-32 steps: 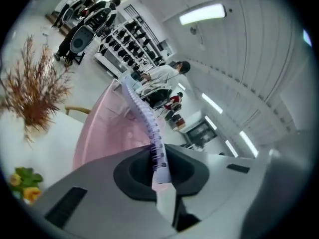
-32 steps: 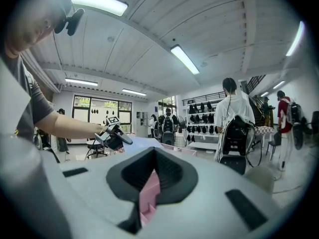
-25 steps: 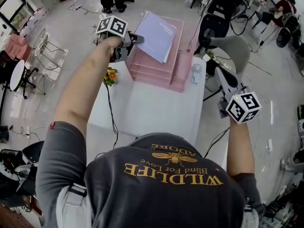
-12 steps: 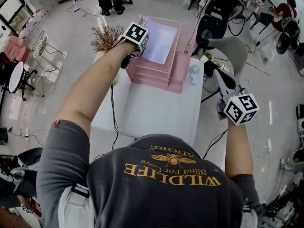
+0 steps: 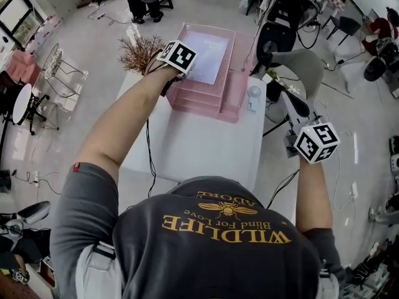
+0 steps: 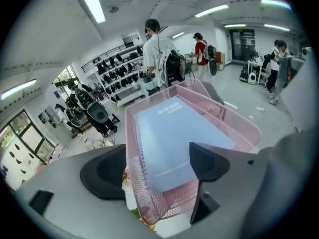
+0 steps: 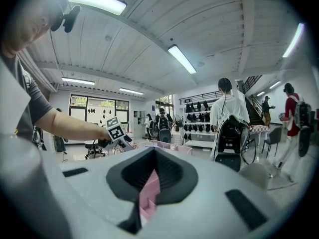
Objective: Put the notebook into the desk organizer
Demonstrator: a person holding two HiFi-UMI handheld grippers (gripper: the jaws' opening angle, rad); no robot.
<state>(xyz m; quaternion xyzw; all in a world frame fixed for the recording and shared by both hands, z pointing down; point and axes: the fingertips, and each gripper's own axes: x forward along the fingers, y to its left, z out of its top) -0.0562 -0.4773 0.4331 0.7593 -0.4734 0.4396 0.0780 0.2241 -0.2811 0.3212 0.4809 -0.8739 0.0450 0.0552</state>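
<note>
Notebook (image 6: 172, 133): lavender cover, spiral-bound, thin rectangle. Lies flat in top tray of desk organizer (image 5: 232, 98).
Desk organizer: pink wire mesh, stepped tiers, at far edge of tabletop (image 5: 199, 148).
Left gripper (image 6: 158, 166): jaws opening wide, pads clear of notebook, nothing gripped. Judged release, notebook seated.
Right gripper (image 7: 149, 183): jaws closed to slit, empty, off tabletop's right edge. Judged idle.
Dried sprig (image 5: 138, 50): brittle, brown, by far-left corner.
</note>
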